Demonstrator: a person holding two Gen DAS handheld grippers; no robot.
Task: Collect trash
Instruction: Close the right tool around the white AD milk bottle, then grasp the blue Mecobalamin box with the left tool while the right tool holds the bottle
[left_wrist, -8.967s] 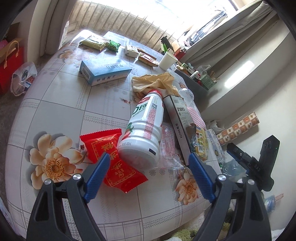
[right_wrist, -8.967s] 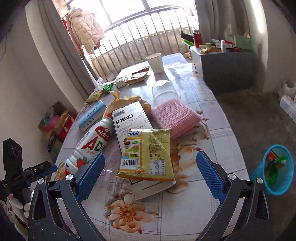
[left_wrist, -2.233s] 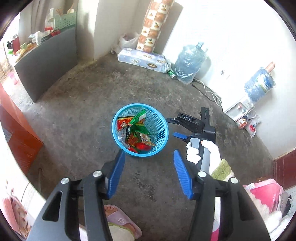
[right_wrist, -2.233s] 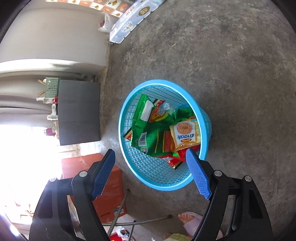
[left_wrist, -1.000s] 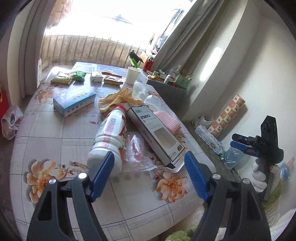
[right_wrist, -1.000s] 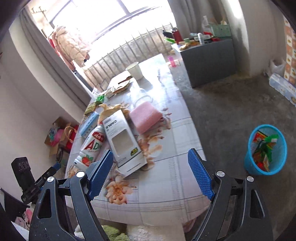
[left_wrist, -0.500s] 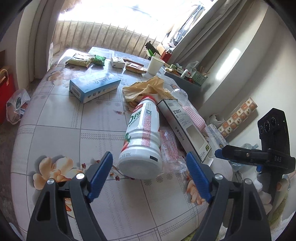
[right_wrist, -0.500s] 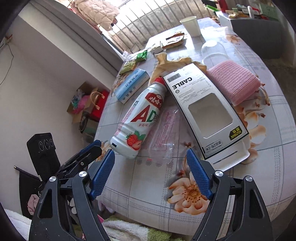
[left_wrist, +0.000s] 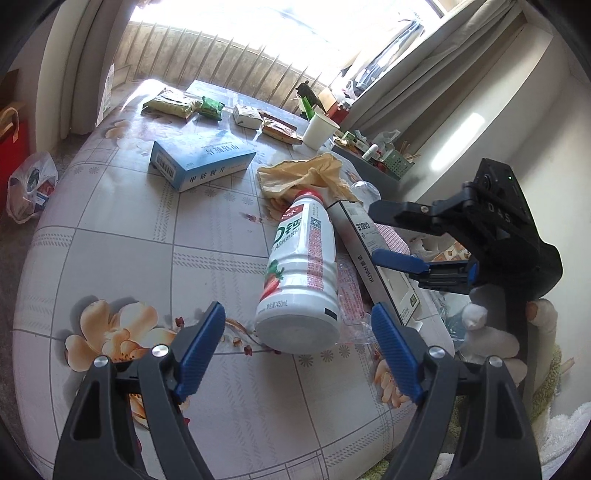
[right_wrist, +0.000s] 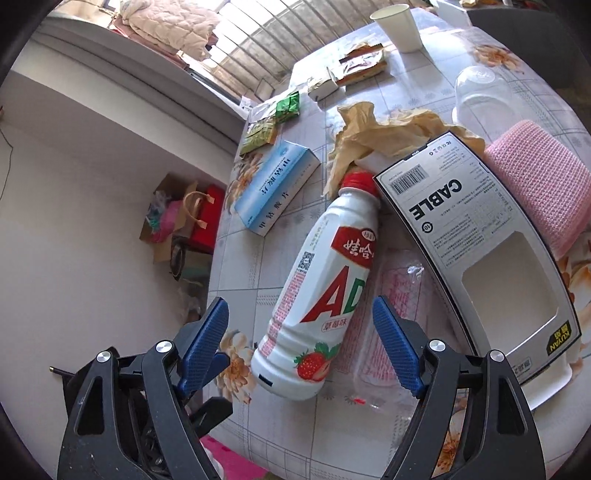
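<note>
On table (right_wrist: 266, 280): bottle (right_wrist: 325, 291) lying flat, cap toward window.

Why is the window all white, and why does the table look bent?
Left wrist view: sunlight washes the window out to white, and glare spreads over the far end of the table. Both views: the fisheye lens bows straight lines, so the cable box edges curve in the right wrist view.

left gripper (left_wrist: 297, 345): jaws held wide apart, nothing clamped, aimed downward | right gripper (right_wrist: 301, 341): jaws held wide apart, nothing clamped, aimed downward; seen at 3 o'clock in the left view, gripped by a white-gloved hand (left_wrist: 491, 332)
</note>
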